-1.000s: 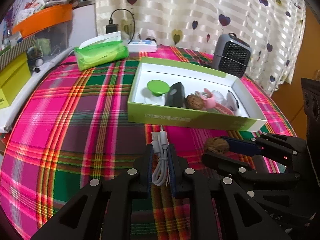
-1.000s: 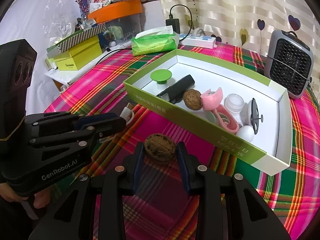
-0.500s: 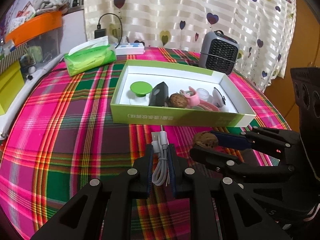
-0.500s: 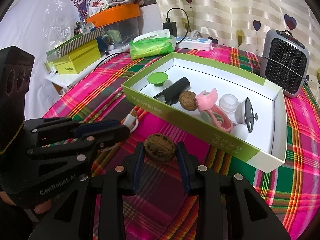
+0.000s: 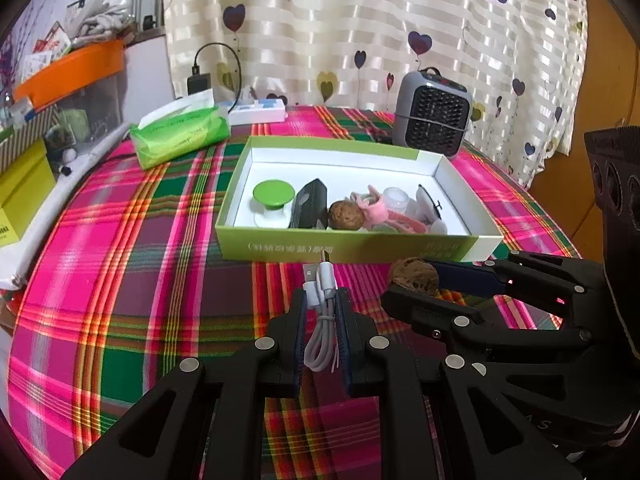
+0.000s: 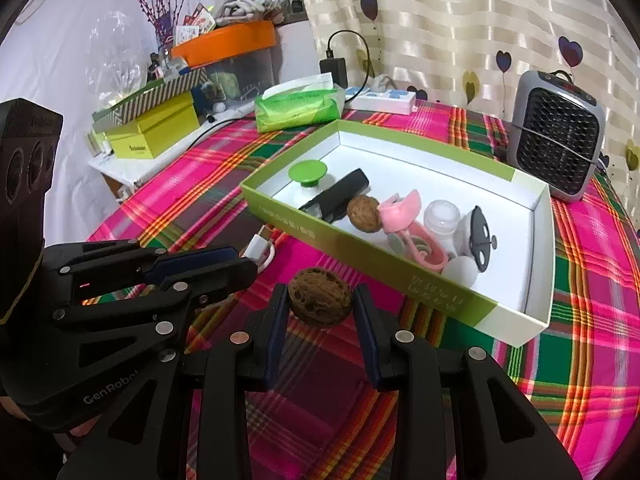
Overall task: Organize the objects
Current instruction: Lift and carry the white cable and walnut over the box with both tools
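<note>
Table [image 5: 120, 280] under glossy pink-green plaid cloth. Shallow green cardboard box [image 5: 360, 246], white inside, holds a wrinkled walnut [image 5: 346, 215]. Left tongs [image 5: 322, 308] pinch a coiled white USB cable [image 5: 320, 320]. Right tongs [image 6: 320, 304] clamp a second walnut [image 6: 320, 296], just before box. Only right view shows purple twigs [image 6: 160, 8].

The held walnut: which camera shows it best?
The right wrist view: the walnut sits centred and close between the right tongs. The left wrist view shows it small, side-on, partly hidden by a finger.
</note>
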Action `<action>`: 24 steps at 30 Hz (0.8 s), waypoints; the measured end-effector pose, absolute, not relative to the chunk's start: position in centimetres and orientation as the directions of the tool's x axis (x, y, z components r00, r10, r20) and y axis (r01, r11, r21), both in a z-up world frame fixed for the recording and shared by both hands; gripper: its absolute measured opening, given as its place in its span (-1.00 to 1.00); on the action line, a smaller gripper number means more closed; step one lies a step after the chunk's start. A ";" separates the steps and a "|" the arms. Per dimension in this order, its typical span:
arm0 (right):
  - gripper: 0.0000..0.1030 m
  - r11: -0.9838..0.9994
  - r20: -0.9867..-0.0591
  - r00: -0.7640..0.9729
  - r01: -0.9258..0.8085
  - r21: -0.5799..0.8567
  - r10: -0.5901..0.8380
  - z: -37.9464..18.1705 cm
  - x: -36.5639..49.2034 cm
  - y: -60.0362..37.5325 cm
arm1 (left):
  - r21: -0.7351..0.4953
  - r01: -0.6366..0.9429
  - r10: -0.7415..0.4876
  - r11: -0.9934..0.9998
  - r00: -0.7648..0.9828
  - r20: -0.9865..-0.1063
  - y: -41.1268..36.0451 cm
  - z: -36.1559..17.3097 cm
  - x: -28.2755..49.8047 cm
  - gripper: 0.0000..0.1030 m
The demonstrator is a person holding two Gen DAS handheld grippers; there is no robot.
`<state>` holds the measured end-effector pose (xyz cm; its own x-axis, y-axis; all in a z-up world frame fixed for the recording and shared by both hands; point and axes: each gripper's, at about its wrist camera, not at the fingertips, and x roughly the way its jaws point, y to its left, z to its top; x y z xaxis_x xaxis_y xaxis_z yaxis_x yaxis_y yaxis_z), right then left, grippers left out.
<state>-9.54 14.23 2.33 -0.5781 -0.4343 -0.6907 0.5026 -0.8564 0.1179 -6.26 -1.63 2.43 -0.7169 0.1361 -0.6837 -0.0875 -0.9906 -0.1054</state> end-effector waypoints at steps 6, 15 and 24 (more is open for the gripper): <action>-0.34 -0.863 -0.673 -0.600 0.491 0.118 -0.433 3.0 -9.5 14.8 | -0.094 -0.094 0.133 -0.991 -0.729 -0.671 -1.1 3.2 -6.4 -0.76; -0.34 -0.875 -0.656 -0.628 0.472 0.109 -0.420 3.8 -9.8 15.5 | -0.076 -0.109 0.132 -0.991 -0.743 -0.656 -0.3 4.1 -7.0 -0.76; -0.34 -0.884 -0.641 -0.657 0.461 0.077 -0.398 5.0 -10.1 16.1 | -0.072 -0.121 0.139 -0.990 -0.757 -0.639 0.3 5.2 -7.7 -0.76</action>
